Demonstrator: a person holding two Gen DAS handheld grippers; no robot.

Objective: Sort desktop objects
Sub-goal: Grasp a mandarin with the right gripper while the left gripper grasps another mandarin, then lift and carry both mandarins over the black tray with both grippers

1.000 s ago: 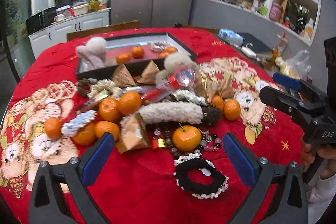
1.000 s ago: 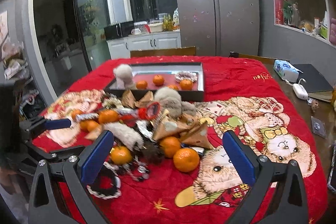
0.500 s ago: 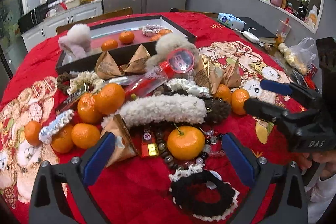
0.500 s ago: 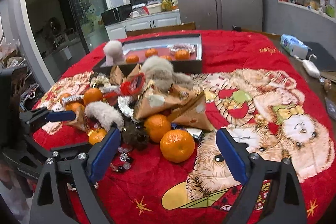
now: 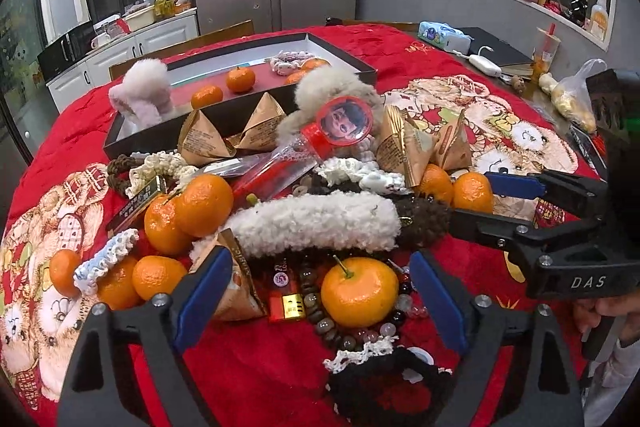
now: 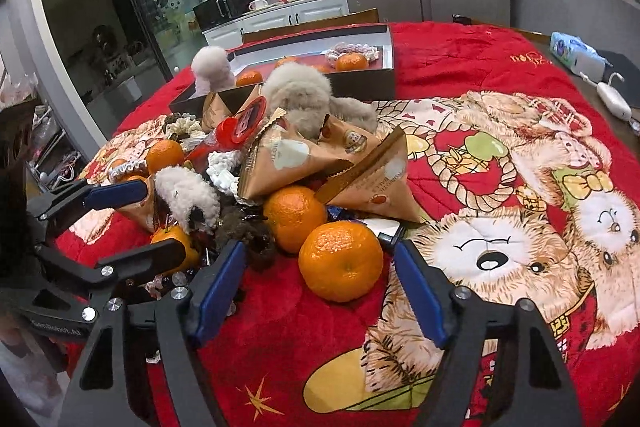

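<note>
Both handheld grippers are held low and level, pointing inward toward one another. The left gripper (image 5: 320, 291) has its blue-padded jaws spread wide apart, gripping nothing. The right gripper (image 6: 320, 287) is likewise spread wide and grips nothing; a bare hand (image 5: 612, 311) clasps its handle from below.

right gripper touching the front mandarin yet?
Apart. Right wrist view: the right gripper is open, red cloth showing between each blue pad and the mandarin.
</note>
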